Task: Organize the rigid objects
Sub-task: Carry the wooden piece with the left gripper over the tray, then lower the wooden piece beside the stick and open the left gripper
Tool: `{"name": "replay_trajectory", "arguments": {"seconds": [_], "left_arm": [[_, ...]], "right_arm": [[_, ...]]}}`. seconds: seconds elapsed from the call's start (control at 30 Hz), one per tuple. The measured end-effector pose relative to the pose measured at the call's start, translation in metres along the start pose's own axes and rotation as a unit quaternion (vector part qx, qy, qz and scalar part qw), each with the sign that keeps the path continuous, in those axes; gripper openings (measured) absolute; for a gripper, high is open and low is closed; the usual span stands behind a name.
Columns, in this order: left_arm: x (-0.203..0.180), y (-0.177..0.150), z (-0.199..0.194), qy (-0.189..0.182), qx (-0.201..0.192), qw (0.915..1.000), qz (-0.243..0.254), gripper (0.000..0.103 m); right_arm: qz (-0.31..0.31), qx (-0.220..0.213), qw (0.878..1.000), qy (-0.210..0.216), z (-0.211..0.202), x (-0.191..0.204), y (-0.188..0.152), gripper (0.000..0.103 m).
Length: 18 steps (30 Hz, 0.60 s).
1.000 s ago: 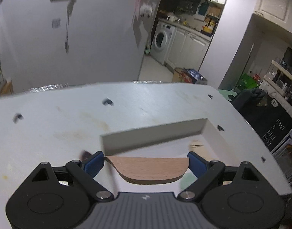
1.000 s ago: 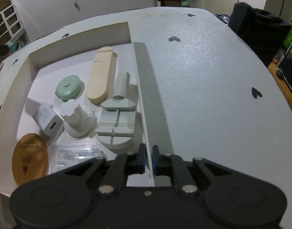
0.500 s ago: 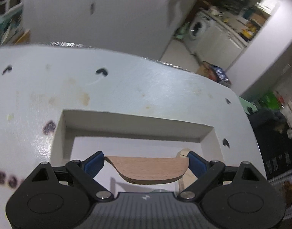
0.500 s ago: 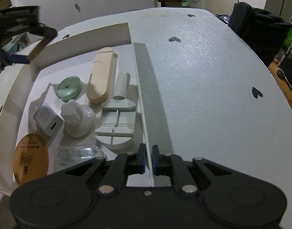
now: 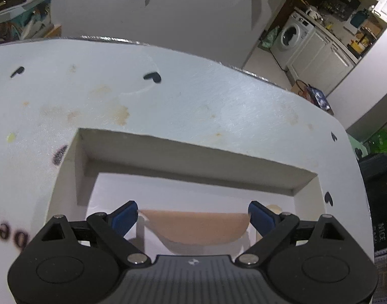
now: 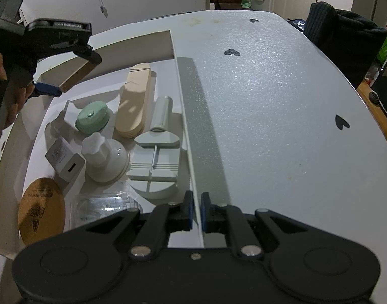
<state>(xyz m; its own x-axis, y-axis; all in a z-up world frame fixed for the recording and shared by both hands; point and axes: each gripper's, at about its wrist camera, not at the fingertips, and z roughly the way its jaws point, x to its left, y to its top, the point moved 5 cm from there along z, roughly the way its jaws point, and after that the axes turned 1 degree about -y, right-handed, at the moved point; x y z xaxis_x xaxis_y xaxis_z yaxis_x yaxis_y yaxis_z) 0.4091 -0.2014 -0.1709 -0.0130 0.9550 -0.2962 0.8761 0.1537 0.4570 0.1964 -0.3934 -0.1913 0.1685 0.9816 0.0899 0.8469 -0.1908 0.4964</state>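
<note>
Here, wooden piece (image 5: 193,228): being held between the blue fingertips, hovering over the white tray (image 5: 183,152), near its back-left corner.
Left hand-held gripper (image 5: 193,217): spread wide, clamping the piece by its ends.
Right hand-held gripper (image 6: 196,211): nearly closed, pinching the tray's right wall.
Tray contents: green round case (image 6: 92,117), wooden paddle (image 6: 135,101), cork coaster (image 6: 41,210), white charger (image 6: 64,162).
Table (image 6: 282,126): carrying the tray.

Left gripper (image 5: 192,214) body is hiding wooden piece's (image 5: 196,228) near part; table (image 5: 193,106) print at left edge is blurring, cut off. Clear plastic pack (image 6: 102,206) partly hiding behind right gripper (image 6: 196,211).
</note>
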Motion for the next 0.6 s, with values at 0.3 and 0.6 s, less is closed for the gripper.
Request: {"name": "replay_trajectory", "arguments": {"seconds": [0.3,0.6], "left_arm": [[0.004,-0.005,-0.004,-0.003,0.021,0.9997,-0.009,0.103],[0.000,-0.014,-0.028,-0.032,0.032,0.9990,0.003,0.103]], "right_arm": [[0.000,0.000,1.000,0.000,0.000,0.001,0.000,0.008],[-0.002,0.000,1.000,0.000,0.000,0.001,0.000,0.008]]}}
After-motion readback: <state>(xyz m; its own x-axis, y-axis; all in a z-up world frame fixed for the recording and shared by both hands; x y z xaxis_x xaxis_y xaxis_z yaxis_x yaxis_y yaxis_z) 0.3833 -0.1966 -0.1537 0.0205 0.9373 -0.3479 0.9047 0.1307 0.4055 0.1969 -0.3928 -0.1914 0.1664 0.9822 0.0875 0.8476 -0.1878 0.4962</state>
